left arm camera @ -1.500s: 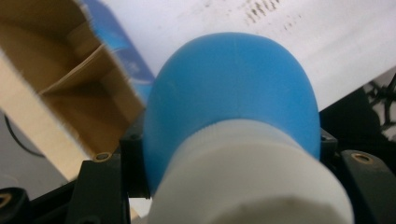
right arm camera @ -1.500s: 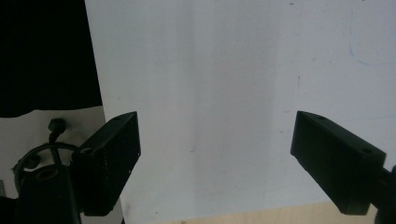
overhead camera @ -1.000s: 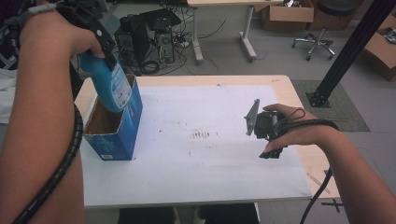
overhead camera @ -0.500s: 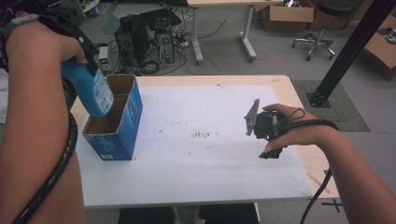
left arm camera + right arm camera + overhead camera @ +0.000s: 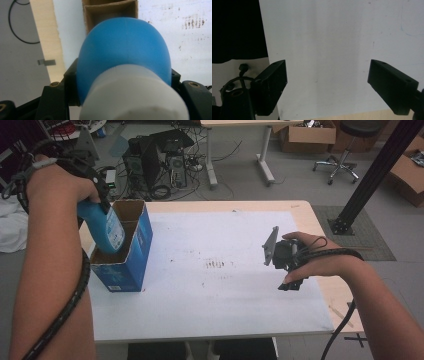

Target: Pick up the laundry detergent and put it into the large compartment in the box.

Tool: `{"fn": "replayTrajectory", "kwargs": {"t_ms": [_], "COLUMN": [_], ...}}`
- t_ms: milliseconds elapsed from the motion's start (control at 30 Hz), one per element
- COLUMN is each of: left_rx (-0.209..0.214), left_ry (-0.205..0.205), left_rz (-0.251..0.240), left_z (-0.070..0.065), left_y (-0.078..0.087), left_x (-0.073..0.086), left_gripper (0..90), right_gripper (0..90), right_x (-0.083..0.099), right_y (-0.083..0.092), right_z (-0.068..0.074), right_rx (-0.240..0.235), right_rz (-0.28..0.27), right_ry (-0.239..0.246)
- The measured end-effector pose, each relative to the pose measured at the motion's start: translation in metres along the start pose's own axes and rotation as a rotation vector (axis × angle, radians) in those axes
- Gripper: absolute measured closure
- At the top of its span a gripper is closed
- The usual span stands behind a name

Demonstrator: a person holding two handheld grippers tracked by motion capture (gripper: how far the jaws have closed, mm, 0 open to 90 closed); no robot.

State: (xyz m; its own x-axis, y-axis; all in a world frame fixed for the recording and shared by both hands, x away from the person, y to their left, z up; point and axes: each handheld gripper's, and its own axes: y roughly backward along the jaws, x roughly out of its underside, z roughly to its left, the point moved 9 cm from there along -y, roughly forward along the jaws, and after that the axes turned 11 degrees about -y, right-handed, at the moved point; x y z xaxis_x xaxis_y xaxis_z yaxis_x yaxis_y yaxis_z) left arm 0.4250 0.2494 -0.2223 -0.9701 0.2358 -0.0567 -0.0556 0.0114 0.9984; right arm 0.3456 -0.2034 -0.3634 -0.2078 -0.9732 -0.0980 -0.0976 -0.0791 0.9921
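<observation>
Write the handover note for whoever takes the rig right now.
Left hand-held gripper: shut on the blue bottle, held tilted above the near compartment of the blue cardboard box.
Right hand-held gripper: open, holding nothing, over the white table sheet at the right.
Done: bottle gripped and brought over the box.
Left: lower the bottle into the compartment and probably release it.

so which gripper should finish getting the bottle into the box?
Left. The left gripper already clamps the blue bottle by its neck, right over the open blue box. The right gripper is open and holds nothing, over the white mat, well away from the box.
</observation>
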Motion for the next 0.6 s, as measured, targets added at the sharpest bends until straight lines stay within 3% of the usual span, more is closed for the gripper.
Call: {"fn": "replayTrajectory", "kwargs": {"t_ms": [200, 600], "left_rx": [-0.010, 0.023], "left_ry": [-0.016, -0.025], "left_rz": [0.027, 0.064], "left_z": [-0.001, -0.001], "left_y": [-0.022, -0.065], "left_x": [-0.002, -0.003], "left_gripper": [38.3, 38.3], "right_gripper": [16.1, 16.1], "right_x": [-0.001, -0.001], "right_y": [0.000, -0.001], "right_z": [0.000, 0.000], "right_rx": [0.000, -0.003], "right_rz": [0.004, 0.006], "right_ry": [0.002, 0.004]}}
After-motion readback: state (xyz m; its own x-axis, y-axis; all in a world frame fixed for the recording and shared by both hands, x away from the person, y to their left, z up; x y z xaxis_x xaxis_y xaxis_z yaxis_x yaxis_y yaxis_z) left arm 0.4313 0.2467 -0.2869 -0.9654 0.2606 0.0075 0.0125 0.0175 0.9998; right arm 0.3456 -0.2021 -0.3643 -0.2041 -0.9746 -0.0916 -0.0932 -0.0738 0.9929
